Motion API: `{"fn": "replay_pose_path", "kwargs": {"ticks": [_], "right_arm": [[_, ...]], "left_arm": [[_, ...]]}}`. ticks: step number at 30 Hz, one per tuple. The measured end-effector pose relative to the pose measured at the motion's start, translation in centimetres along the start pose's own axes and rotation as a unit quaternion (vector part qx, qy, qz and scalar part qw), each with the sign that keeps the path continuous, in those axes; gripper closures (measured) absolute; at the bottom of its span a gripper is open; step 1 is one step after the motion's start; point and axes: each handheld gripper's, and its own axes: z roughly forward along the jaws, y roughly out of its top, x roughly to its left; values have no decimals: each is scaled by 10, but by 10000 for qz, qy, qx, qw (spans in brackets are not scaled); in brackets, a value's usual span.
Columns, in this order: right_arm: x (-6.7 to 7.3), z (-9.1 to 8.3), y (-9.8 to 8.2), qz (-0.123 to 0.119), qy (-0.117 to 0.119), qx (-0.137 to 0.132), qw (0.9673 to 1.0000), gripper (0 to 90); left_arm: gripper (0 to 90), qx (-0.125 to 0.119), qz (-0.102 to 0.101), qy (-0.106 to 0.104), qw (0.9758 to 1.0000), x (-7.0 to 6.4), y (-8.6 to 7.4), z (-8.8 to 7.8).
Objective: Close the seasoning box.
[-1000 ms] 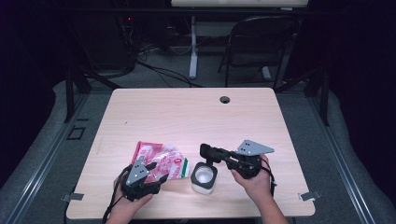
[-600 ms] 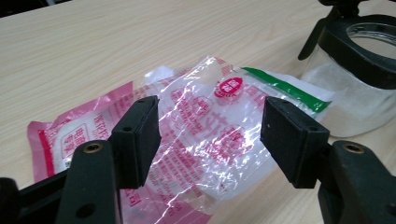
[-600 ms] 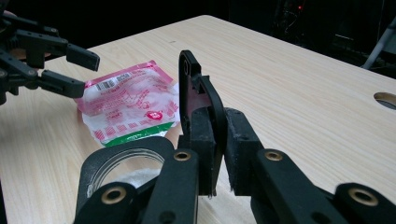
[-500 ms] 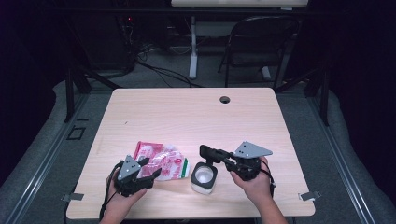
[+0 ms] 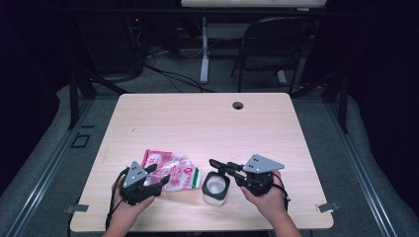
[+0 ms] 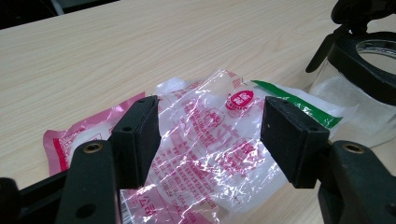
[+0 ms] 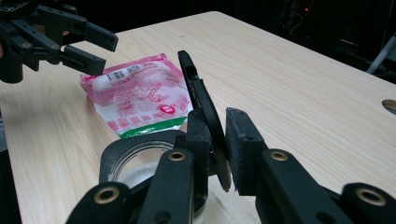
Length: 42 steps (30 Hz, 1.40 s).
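Note:
A crinkled pink and clear plastic bag lies flat near the table's front edge. Right of it stands a clear container with a black rim and white powder inside. Its black hinged lid stands up on edge. My right gripper has that lid between its pads, which still touch it, and its jaws have just been opening. My left gripper hovers open at the bag's left end. In the left gripper view the bag shows between the wide-apart pads.
The light wooden table has a cable hole at its far edge. A folding chair and desk legs stand behind it on grey carpet. Metal rails run along both sides of the table.
My left gripper has drawn back a little to the left, off the bag. The right gripper and the raised lid stay in place.

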Motion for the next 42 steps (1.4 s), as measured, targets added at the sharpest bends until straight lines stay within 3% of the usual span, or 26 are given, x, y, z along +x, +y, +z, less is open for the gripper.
{"fn": "replay_pose_path", "kwargs": {"ticks": [15,26,42], "right_arm": [[8,3,-4,45,168,6,9998,737],[18,5,-8,-97,264,83,9996,654],[20,6,-10,-208,315,162,9992,612]], "left_arm": [[376,-42,-53,-5,10000,2,3,4],[376,-128,-80,-11,9999,5,7,5],[376,-82,-76,4,9999,5,6,7]]}}
